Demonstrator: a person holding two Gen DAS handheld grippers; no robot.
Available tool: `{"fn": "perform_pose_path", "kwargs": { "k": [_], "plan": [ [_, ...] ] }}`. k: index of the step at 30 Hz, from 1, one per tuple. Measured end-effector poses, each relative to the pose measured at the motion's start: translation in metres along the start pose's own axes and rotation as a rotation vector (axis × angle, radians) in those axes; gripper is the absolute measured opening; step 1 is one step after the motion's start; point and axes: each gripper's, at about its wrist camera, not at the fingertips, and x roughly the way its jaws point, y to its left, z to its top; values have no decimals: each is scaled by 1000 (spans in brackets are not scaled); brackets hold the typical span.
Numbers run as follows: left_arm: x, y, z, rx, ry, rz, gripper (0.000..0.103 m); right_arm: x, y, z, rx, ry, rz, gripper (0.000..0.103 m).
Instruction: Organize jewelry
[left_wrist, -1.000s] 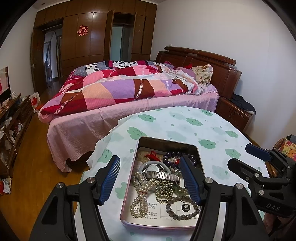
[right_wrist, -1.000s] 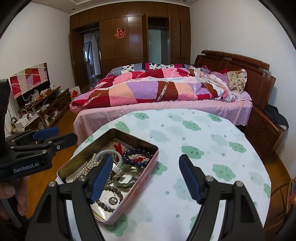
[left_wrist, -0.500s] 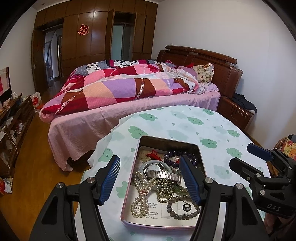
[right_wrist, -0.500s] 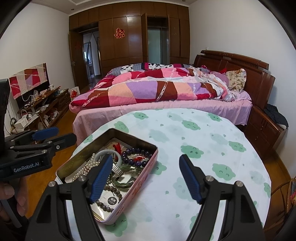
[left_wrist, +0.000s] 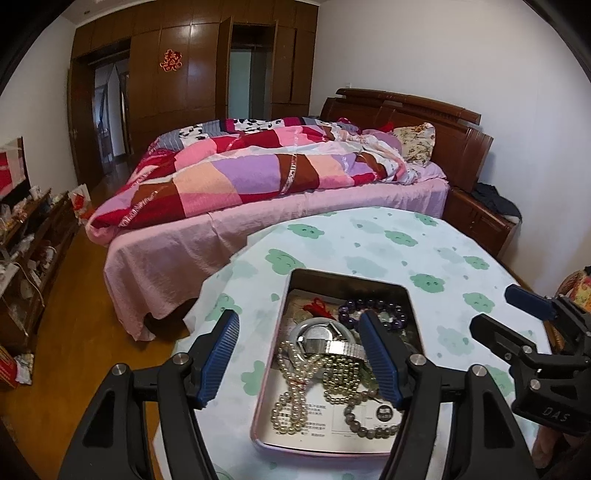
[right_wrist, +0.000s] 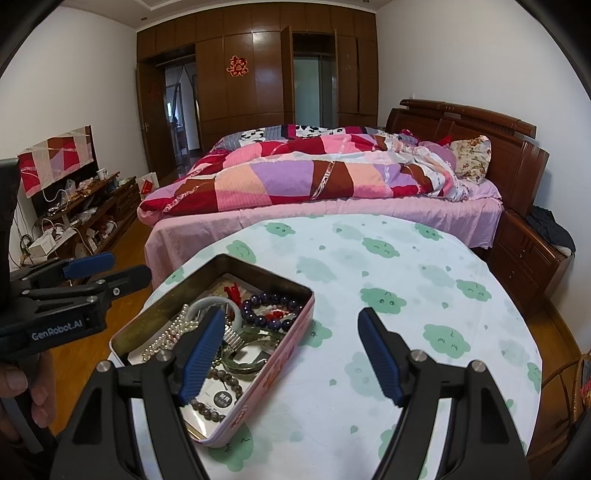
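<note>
A pink tin box (left_wrist: 263, 398) (right_wrist: 280, 373) sits on the table, open and full of tangled jewelry. It holds pearl strands (left_wrist: 291, 384), a silver watch (left_wrist: 325, 338) (right_wrist: 207, 308), a purple bead bracelet (left_wrist: 373, 306) (right_wrist: 269, 301), a grey bead bracelet (left_wrist: 365, 424) (right_wrist: 221, 380), a red tassel (left_wrist: 317, 306) and a green bangle (right_wrist: 247, 354). My left gripper (left_wrist: 299, 354) is open and empty above the tin's near end. My right gripper (right_wrist: 291, 354) is open and empty over the tin's right edge. Each gripper also shows in the other's view: the right one (left_wrist: 517, 314), the left one (right_wrist: 107, 269).
The round table has a white cloth with green clouds (right_wrist: 406, 288). A bed with a patchwork quilt (right_wrist: 314, 177) stands just beyond it. A low shelf with clutter (right_wrist: 74, 218) is at the left and a wooden nightstand (right_wrist: 528, 254) at the right.
The left wrist view has shifted slightly: the tin sits a little further right between the fingers. Both grippers stay open and the jewelry has not moved.
</note>
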Motion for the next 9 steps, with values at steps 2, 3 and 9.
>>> {"fn": "perform_pose_path", "kwargs": {
  "k": [2, 3, 9],
  "plan": [
    [-1, 0, -1, 8, -15, 11, 80, 0, 0, 0, 1, 1, 0, 77],
    [-2, 0, -1, 12, -20, 14, 80, 0, 0, 0, 1, 0, 0, 77],
    [-1, -1, -1, 17, -14, 1, 80, 3, -2, -6, 3, 4, -7, 80]
  ]
}}
